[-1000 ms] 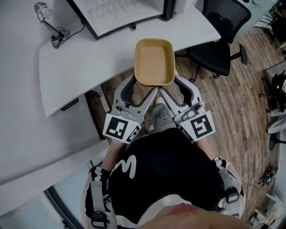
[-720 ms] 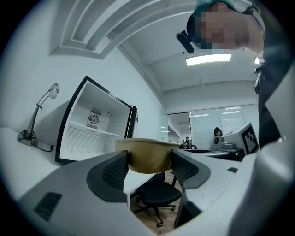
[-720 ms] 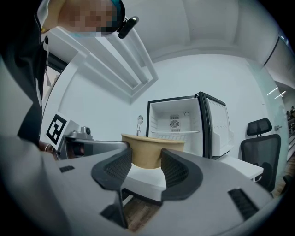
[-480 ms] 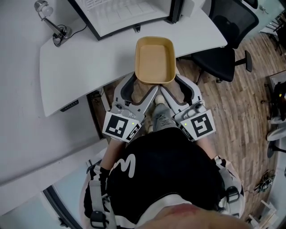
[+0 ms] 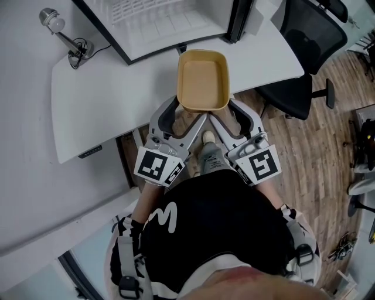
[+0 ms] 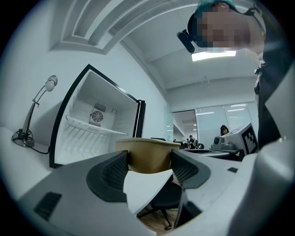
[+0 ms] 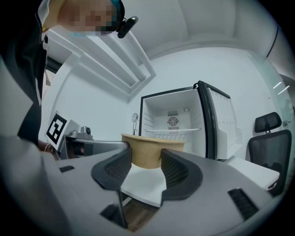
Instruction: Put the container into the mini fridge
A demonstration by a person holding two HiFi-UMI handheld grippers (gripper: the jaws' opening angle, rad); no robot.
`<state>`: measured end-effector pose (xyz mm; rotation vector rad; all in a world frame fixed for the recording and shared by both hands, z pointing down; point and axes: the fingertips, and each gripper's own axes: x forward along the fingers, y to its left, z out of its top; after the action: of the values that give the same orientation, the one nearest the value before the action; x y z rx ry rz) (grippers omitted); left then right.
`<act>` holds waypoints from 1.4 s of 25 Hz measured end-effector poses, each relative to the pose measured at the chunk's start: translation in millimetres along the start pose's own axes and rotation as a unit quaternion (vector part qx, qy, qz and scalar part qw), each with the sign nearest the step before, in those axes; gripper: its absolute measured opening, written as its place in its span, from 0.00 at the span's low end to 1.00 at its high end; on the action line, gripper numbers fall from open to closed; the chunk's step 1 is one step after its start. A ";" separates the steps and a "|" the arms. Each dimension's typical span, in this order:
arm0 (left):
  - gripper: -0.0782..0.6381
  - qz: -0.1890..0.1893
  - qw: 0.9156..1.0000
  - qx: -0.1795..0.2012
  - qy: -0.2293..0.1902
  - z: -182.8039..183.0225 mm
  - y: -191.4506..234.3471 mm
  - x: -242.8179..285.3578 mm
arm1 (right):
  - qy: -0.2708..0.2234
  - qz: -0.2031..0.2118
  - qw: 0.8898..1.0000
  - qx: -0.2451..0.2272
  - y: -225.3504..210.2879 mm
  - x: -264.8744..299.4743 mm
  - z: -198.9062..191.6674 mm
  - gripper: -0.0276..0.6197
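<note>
Container (image 5: 203, 81): tan, open-topped, empty, held level in the air above the near edge of the white table (image 5: 105, 88), just in front of the mini fridge (image 5: 170, 17). Left gripper (image 5: 186, 114): jaws clamped on the container's near-left side. Right gripper (image 5: 225, 116): jaws clamped on its near-right side. Mini fridge: door open, white interior with a wire shelf. Gooseneck lamp (image 5: 58, 26): on the table, left of the fridge. Black office chair (image 5: 304, 41): on the wood floor at right.
</note>
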<state>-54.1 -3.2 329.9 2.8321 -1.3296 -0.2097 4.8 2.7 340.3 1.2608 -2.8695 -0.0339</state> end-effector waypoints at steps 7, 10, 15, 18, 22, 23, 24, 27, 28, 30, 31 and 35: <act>0.52 0.003 1.000 0.000 0.004 -7.0 21.3 33.7 | 0.010 0.001 1.000 0.006 -32.0 24.9 -8.9 0.36; 0.52 0.007 1.000 0.001 0.007 -8.9 33.7 43.9 | -0.017 0.015 1.000 0.009 -37.9 41.5 0.9 0.36; 0.52 0.009 1.000 -0.010 0.007 -12.1 51.8 61.7 | -0.009 0.019 1.000 0.002 -54.0 61.0 -2.2 0.36; 0.52 0.010 1.000 -0.012 0.010 -14.2 60.7 71.1 | -0.016 0.023 1.000 0.003 -61.7 72.0 -0.1 0.36; 0.52 0.012 1.000 -0.004 0.018 -15.4 70.3 86.5 | -0.006 0.024 1.000 0.009 -76.2 83.9 -2.8 0.36; 0.52 0.012 1.000 -0.006 0.019 -15.3 73.0 90.8 | -0.001 0.025 1.000 0.010 -80.2 86.9 -3.5 0.36; 0.52 0.014 1.000 -0.007 0.020 -14.9 75.9 94.9 | 0.001 0.027 1.000 0.009 -84.1 90.1 -4.0 0.36; 0.52 0.017 1.000 -0.009 0.022 -14.6 84.5 106.0 | -0.001 0.031 0.999 0.007 -94.1 100.3 -3.3 0.36; 0.52 0.017 1.000 -0.010 0.022 -15.1 87.0 109.7 | 0.000 0.032 0.999 0.006 -97.5 103.0 -4.3 0.36; 0.52 0.017 0.999 -0.012 0.024 -16.9 91.6 116.9 | 0.001 0.033 0.999 0.004 -104.2 108.1 -6.2 0.36; 0.52 0.017 0.999 -0.011 0.026 -17.8 93.7 120.4 | 0.002 0.033 0.999 0.005 -107.5 110.7 -7.1 0.36; 0.52 0.020 0.999 -0.009 0.030 -21.0 100.0 133.0 | 0.005 0.036 0.999 0.009 -119.5 119.0 -10.1 0.36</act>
<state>-44.1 -170.3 341.2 2.7710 -1.3640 -0.1338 12.4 -165.9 347.5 1.1554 -2.9099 -0.0017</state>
